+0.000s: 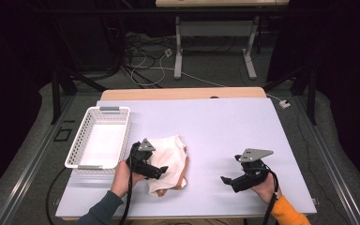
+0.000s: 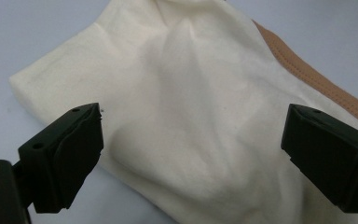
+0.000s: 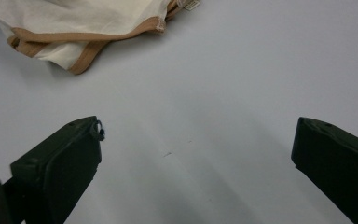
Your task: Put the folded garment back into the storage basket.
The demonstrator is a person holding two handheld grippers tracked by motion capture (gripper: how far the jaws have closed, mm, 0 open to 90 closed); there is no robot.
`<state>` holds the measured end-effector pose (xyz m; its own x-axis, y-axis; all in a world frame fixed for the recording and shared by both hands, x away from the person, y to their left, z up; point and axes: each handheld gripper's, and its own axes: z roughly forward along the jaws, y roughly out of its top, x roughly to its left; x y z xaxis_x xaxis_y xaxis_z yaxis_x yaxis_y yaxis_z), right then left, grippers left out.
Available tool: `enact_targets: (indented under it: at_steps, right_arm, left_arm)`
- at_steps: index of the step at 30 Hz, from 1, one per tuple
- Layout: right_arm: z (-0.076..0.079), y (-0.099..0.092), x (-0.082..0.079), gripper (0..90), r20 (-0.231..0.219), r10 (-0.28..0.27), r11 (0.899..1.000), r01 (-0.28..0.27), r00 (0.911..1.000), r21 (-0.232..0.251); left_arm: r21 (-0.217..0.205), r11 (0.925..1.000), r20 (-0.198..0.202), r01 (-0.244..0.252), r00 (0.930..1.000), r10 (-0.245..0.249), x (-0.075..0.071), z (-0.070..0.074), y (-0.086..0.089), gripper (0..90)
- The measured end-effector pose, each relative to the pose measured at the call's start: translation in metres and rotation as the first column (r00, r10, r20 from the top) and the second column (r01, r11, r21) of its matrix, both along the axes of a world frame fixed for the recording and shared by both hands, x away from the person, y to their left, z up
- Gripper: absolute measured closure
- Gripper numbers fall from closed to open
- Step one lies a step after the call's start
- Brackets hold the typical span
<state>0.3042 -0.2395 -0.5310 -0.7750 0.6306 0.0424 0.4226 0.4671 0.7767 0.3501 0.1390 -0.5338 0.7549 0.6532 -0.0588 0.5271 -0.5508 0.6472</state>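
The left gripper (image 1: 161, 169) hangs just over the crumpled cream cloth garment with tan-brown trim (image 1: 169, 165), its black jaws spread wide apart; the left gripper view shows the cream fabric (image 2: 182, 116) bulging up between them, with nothing pinched yet. The right gripper (image 1: 226, 180) sits well apart from the garment, near the front right part of the white table top (image 1: 225, 122), jaws likewise spread and holding nothing, pointed toward the tan-trimmed edge of the cloth (image 3: 88, 37) across bare table.

The garment lies in a loose heap near the front left of the table, just beside the white perforated plastic basket (image 1: 98, 138) that stands at the left edge with nothing in it.

The step in hand looks like the first grasp of the cloth. Next, the left jaws probably need to sink onto a raised fold and close on it, so they catch fabric rather than sliding over it.
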Motion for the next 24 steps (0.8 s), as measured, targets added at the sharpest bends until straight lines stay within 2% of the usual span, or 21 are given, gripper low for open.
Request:
enact_targets:
  at_steps: [5,7,8,10,12,15,16,20,24]
  right_arm:
    - [-0.002,0.001,0.001,1.3,-0.005,0.005,1.0,-0.005,1.0,-0.02]
    - [-0.003,0.002,0.001,1.3,-0.012,0.014,0.999,-0.014,0.9998,-0.032]
    - [-0.004,0.002,0.002,1.3,-0.007,0.016,0.999,-0.016,0.9998,-0.028]
    - [-0.004,0.002,0.002,1.3,-0.007,0.021,0.999,-0.021,0.9998,-0.036]
    - [-0.005,0.003,0.002,1.3,-0.01,0.021,0.999,-0.021,0.9997,-0.031]
    - [-0.005,0.003,0.002,1.3,-0.012,0.023,0.999,-0.023,0.9997,-0.037]
    - [-0.006,0.003,0.002,1.3,-0.012,0.024,0.999,-0.025,0.9996,-0.036]
    - [-0.006,0.003,0.002,1.3,-0.017,0.026,0.999,-0.027,0.9995,-0.042]
    - [-0.006,0.004,0.002,1.3,-0.012,0.03,0.998,-0.03,0.9995,-0.048]
  left_arm:
    - [0.029,0.9986,-0.001,-0.044,0.999,0.045,0.001,-0.004,0.001,3.4]
    - [0.033,0.9963,-0.02,-0.079,0.9966,0.08,0.0,-0.006,0.001,2.9]
    - [0.048,0.9964,-0.018,-0.07,0.9973,0.071,0.0,-0.006,0.002,2.7]
    - [0.058,0.9955,-0.042,-0.074,0.9961,0.077,0.001,-0.008,0.002,2.8]
    - [0.054,0.9948,-0.064,-0.086,0.9939,0.09,0.001,-0.011,0.002,2.9]
    - [0.088,0.9939,-0.08,-0.066,0.9941,0.073,0.003,-0.013,0.003,3.3]
    - [0.086,0.9945,-0.102,-0.06,0.9924,0.069,0.003,-0.013,0.003,3.5]
    - [0.078,0.995,-0.139,-0.063,0.9876,0.073,0.003,-0.017,0.003,4.9]
    - [0.094,0.9944,-0.112,-0.048,0.9919,0.059,0.0,-0.017,0.002,10.0]
